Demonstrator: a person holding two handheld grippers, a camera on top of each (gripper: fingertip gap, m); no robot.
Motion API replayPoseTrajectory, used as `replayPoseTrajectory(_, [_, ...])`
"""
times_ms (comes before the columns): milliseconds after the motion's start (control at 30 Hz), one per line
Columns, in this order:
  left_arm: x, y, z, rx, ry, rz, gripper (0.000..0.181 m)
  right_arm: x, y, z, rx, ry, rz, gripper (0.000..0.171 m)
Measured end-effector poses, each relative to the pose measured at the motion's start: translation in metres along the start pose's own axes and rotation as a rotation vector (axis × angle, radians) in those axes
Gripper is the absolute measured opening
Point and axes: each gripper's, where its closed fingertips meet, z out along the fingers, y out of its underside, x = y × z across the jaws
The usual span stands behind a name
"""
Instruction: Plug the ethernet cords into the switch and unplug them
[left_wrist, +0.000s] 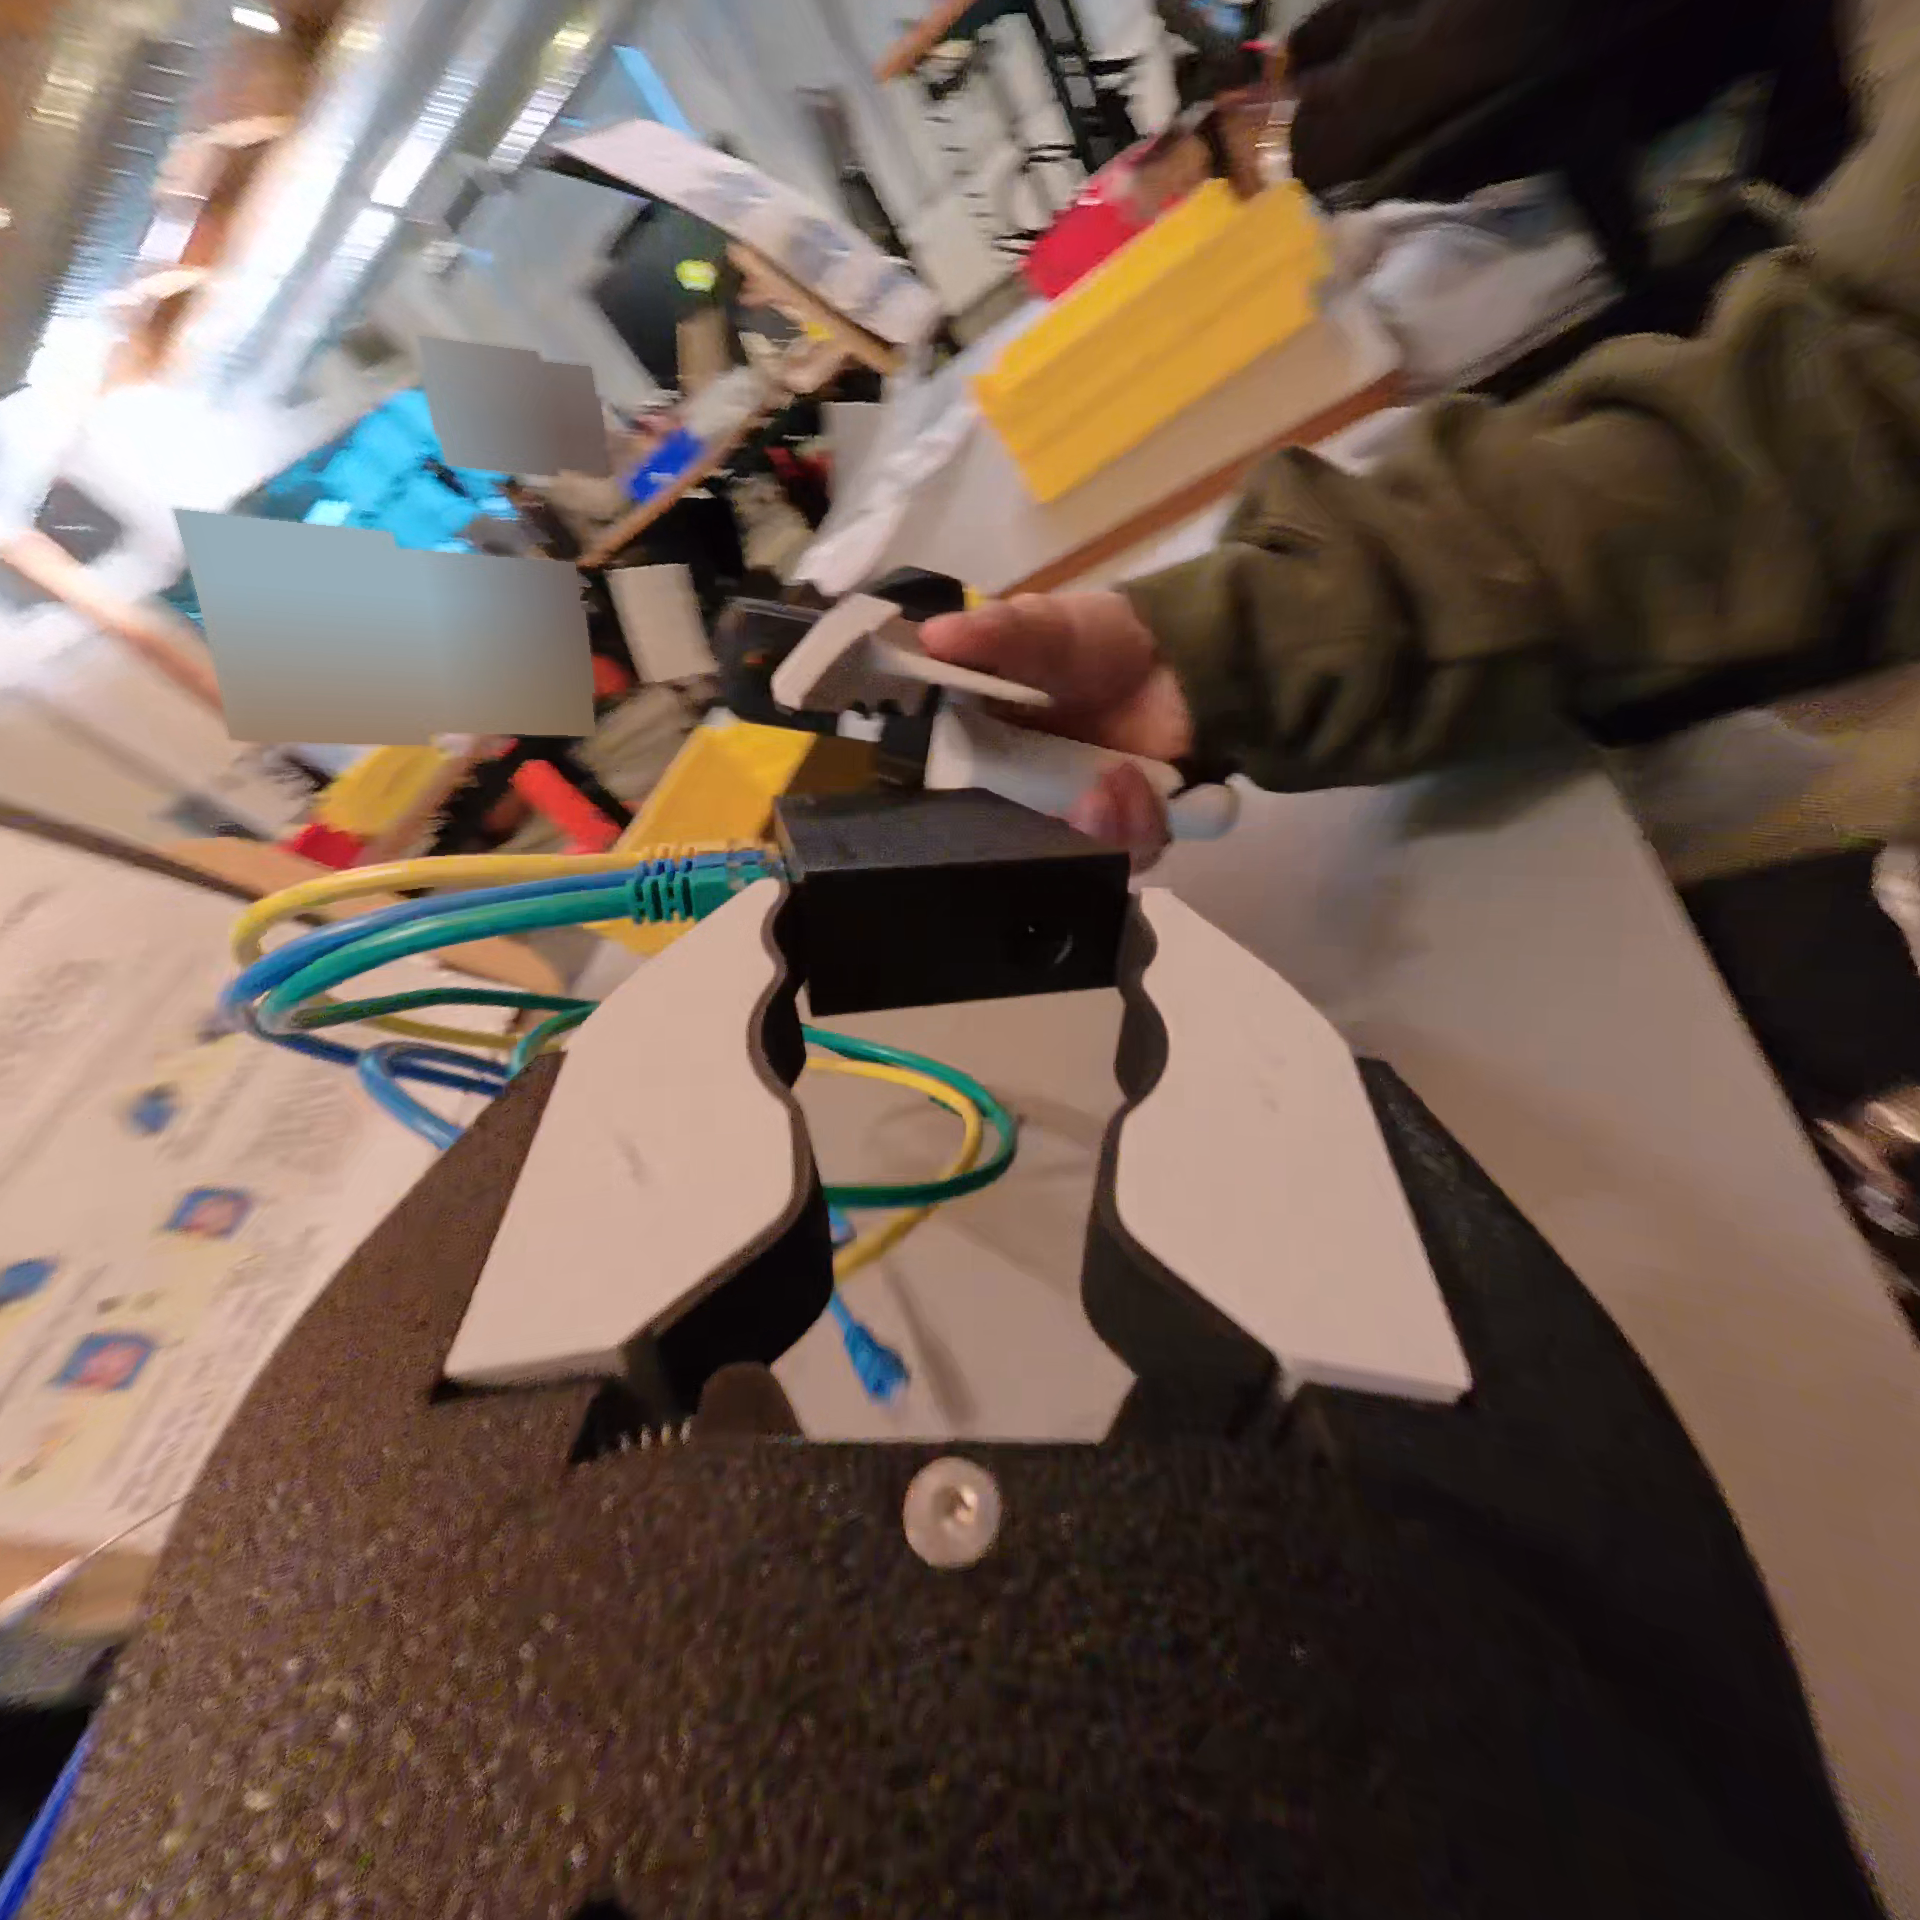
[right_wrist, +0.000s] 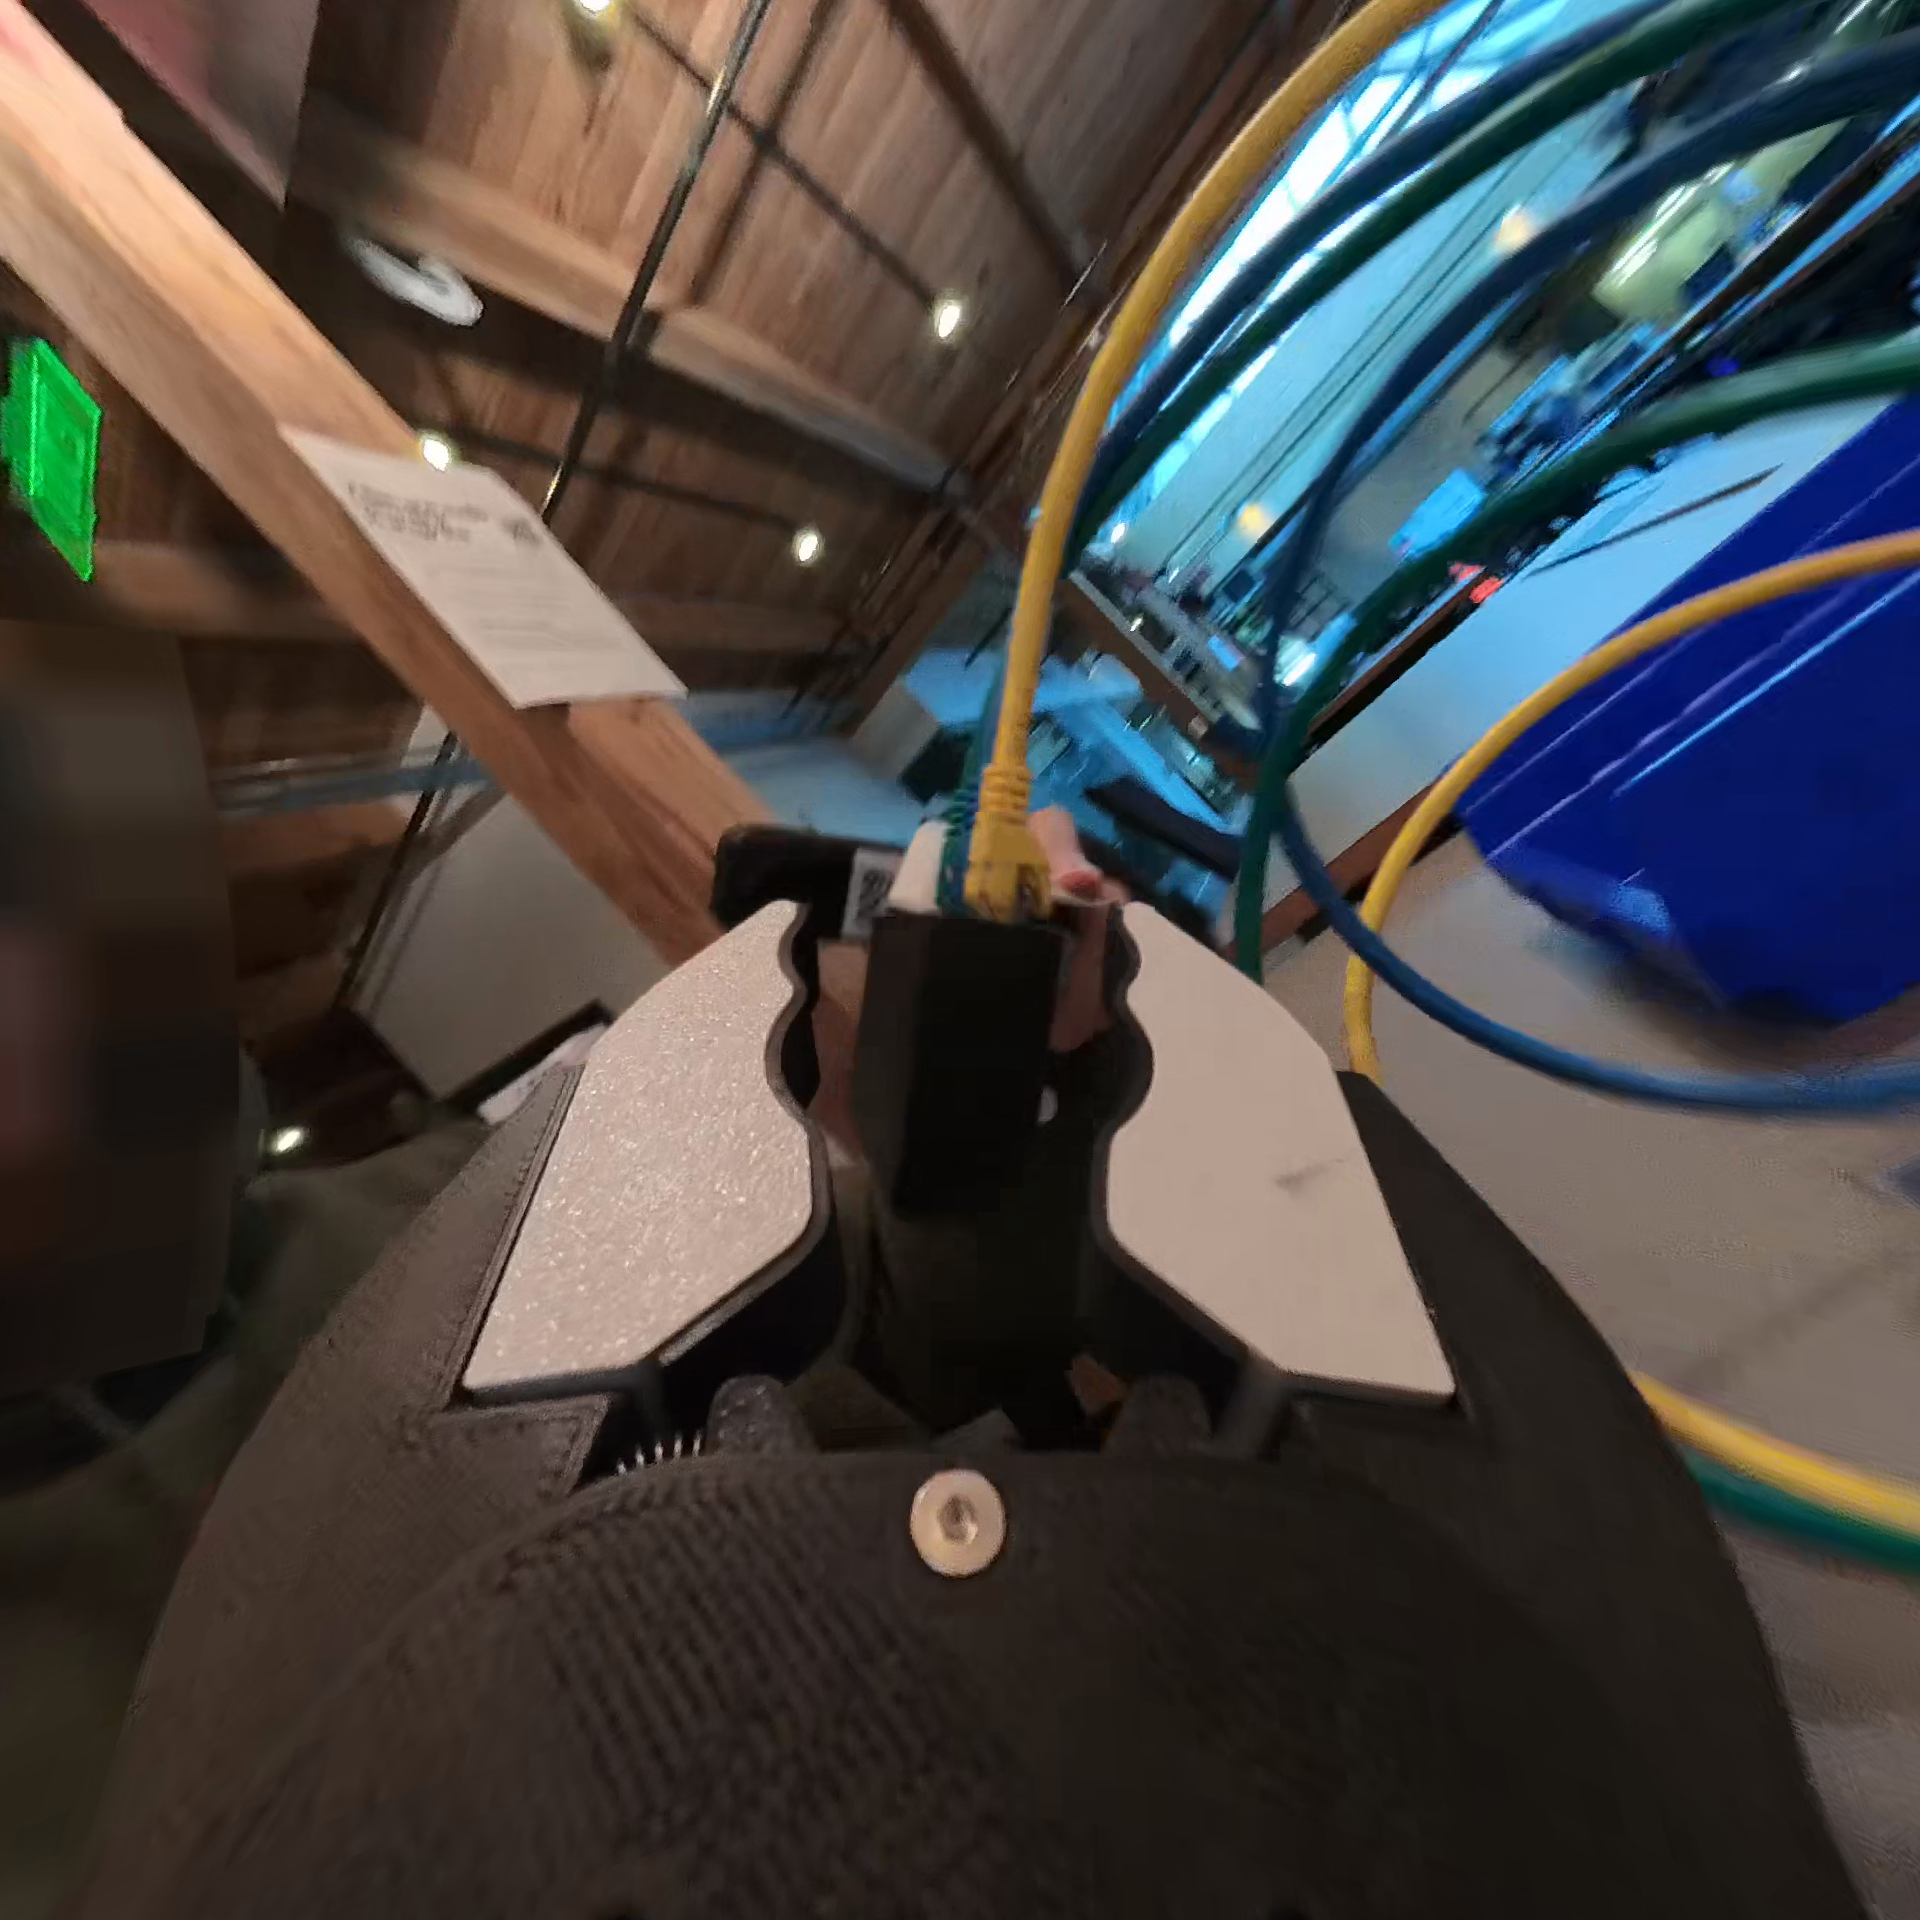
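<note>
The black switch (left_wrist: 951, 914) is gripped across its width between the fingertips of my left gripper (left_wrist: 956, 909), above the white table. Yellow (left_wrist: 416, 878), blue (left_wrist: 436, 925) and green (left_wrist: 665, 894) ethernet cords run into its left end. A loose blue plug (left_wrist: 873, 1361) lies on the table below. My right gripper (left_wrist: 831, 665), held by a hand, hovers just behind the switch. In the right wrist view the switch (right_wrist: 966, 1039) stands end-on between my right gripper's (right_wrist: 964, 935) fingers, with gaps on both sides. The yellow plug (right_wrist: 1003, 831) sits in its far end.
Cord loops (left_wrist: 935, 1143) lie on the white table (left_wrist: 1507, 1091). Yellow blocks (left_wrist: 1143, 332) sit on a board behind. An olive sleeve (left_wrist: 1558, 582) reaches in from the right. A blue bin (right_wrist: 1714, 790) and a wooden beam with a paper sheet (right_wrist: 488, 571) lie beyond. Spacing between my two grippers at the tips: around 6 centimeters.
</note>
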Motion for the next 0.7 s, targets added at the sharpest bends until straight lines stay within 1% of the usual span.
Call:
replayPoseTrajectory(33, [0.004,0.002,-0.002,0.0,0.061,-0.012,0.058,-0.003,0.007,0.004,-0.034,-0.028,0.0,0.05])
replayPoseTrajectory(67, [0.008,0.004,-0.003,0.006,0.112,-0.023,0.058,-0.003,0.015,0.008,-0.072,-0.027,0.001,0.05])
replayPoseTrajectory(133, [0.012,0.005,-0.007,0.017,0.179,-0.041,0.058,0.006,0.03,0.013,-0.148,0.003,-0.029,0.03])
replayPoseTrajectory(200, [0.008,0.01,-0.009,0.002,0.167,-0.042,0.058,0.009,0.026,0.016,-0.115,-0.016,-0.032,0.029])
replayPoseTrajectory(267, [0.002,0.015,-0.008,-0.013,0.123,-0.086,0.058,0.015,0.02,0.018,-0.065,-0.004,-0.042,0.03])
replayPoseTrajectory(300, [-0.006,0.018,-0.008,-0.01,0.055,-0.107,0.058,0.018,0.011,0.017,0.001,0.001,-0.036,0.029])
replayPoseTrajectory(333, [-0.019,0.02,-0.008,0.005,-0.047,-0.137,0.058,0.022,0.001,0.014,0.081,0.016,-0.023,0.029])
replayPoseTrajectory(400, [-0.044,0.026,-0.014,0.054,-0.291,-0.237,0.062,0.03,-0.017,0.008,0.222,0.054,0.003,0.028])
replayPoseTrajectory(467, [-0.056,0.035,-0.02,0.073,-0.504,-0.296,0.067,0.038,-0.029,0.002,0.359,0.103,0.033,0.028])
replayPoseTrajectory(500, [-0.053,0.039,-0.019,0.063,-0.567,-0.282,0.069,0.039,-0.033,0.0,0.422,0.111,0.051,0.028])
replayPoseTrajectory(567, [-0.044,0.047,-0.013,-0.02,-0.68,-0.18,0.074,0.041,-0.037,-0.002,0.529,0.107,0.113,0.028])
replayPoseTrajectory(633, [-0.042,0.051,-0.006,-0.115,-0.789,-0.057,0.08,0.04,-0.031,0.006,0.534,0.103,0.123,0.028])
replayPoseTrajectory(700, [-0.041,0.045,0.0,-0.138,-0.846,0.029,0.085,0.041,-0.023,0.016,0.515,0.127,0.103,0.028])
